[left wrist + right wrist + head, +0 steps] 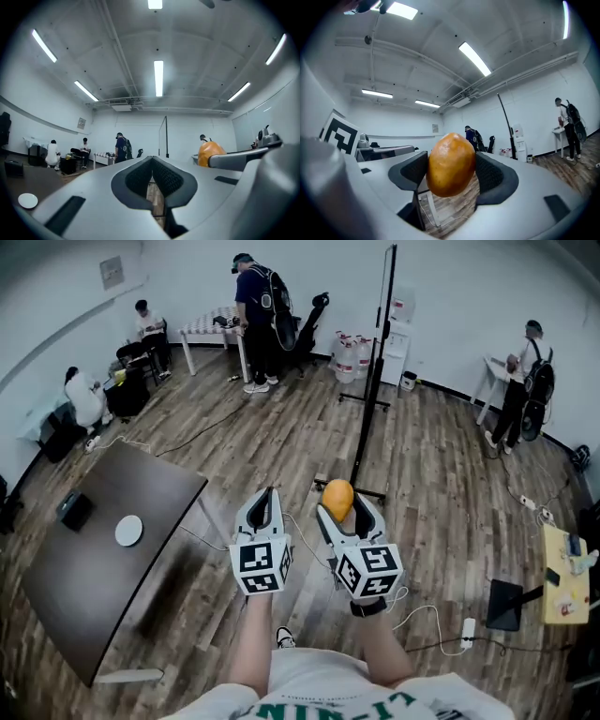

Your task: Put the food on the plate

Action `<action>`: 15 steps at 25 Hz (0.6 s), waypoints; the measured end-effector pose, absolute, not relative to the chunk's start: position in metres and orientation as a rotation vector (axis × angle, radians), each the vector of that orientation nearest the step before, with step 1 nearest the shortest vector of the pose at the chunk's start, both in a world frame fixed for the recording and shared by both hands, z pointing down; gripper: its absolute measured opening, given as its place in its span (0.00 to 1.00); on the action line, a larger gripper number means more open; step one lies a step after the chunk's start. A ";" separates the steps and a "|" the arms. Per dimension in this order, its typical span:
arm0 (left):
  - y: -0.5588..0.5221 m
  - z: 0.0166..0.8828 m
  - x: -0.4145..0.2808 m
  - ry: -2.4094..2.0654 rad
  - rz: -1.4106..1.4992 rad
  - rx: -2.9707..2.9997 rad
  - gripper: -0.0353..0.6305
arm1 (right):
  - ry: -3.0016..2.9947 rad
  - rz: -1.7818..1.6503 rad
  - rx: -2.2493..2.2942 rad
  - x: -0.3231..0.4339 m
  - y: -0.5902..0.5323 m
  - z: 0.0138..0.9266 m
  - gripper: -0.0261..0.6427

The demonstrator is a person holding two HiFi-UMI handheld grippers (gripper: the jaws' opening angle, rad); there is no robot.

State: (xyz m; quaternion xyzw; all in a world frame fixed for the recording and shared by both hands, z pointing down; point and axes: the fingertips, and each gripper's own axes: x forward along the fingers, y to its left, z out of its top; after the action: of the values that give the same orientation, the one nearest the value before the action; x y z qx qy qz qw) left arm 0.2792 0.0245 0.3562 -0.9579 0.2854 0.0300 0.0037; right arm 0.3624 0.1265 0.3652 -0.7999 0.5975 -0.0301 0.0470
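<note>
An orange-brown, egg-shaped piece of food point(451, 164) sits clamped between the pads of my right gripper point(452, 174). From the head view the same food point(337, 497) shows at the tip of the right gripper point(349, 512), held in the air over the wooden floor. My left gripper point(263, 509) is beside it, jaws shut with nothing between them; in the left gripper view its pads point(165, 178) meet, and the food point(210, 153) appears off to the right. A small white plate point(129, 531) lies on the dark table point(94, 587) to the left.
A black box point(74, 510) rests on the dark table near the plate. A tall black stand point(373, 371) rises ahead of the grippers. Several people are at desks along the far walls. Cables and a power strip point(468, 632) lie on the floor to the right.
</note>
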 end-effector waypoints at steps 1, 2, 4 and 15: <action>0.000 0.357 0.267 0.928 0.091 -2.994 0.07 | 1.861 -0.099 -2.419 0.352 0.098 0.366 0.53; -0.025 0.359 0.254 0.966 0.085 -2.985 0.07 | 1.904 -0.106 -2.393 0.340 0.070 0.367 0.53; -0.074 0.365 0.223 1.059 0.074 -2.968 0.07 | 2.000 -0.124 -2.327 0.312 0.015 0.371 0.53; -0.226 0.398 0.045 1.592 0.052 -2.816 0.07 | 2.518 -0.188 -1.897 0.134 -0.177 0.394 0.53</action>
State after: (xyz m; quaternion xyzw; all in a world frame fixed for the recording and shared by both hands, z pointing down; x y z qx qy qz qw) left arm 0.0454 -0.2262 0.3977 -0.8695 0.4915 0.0161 -0.0468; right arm 0.1341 -0.1769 0.3942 -0.6008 0.7971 -0.0595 -0.0083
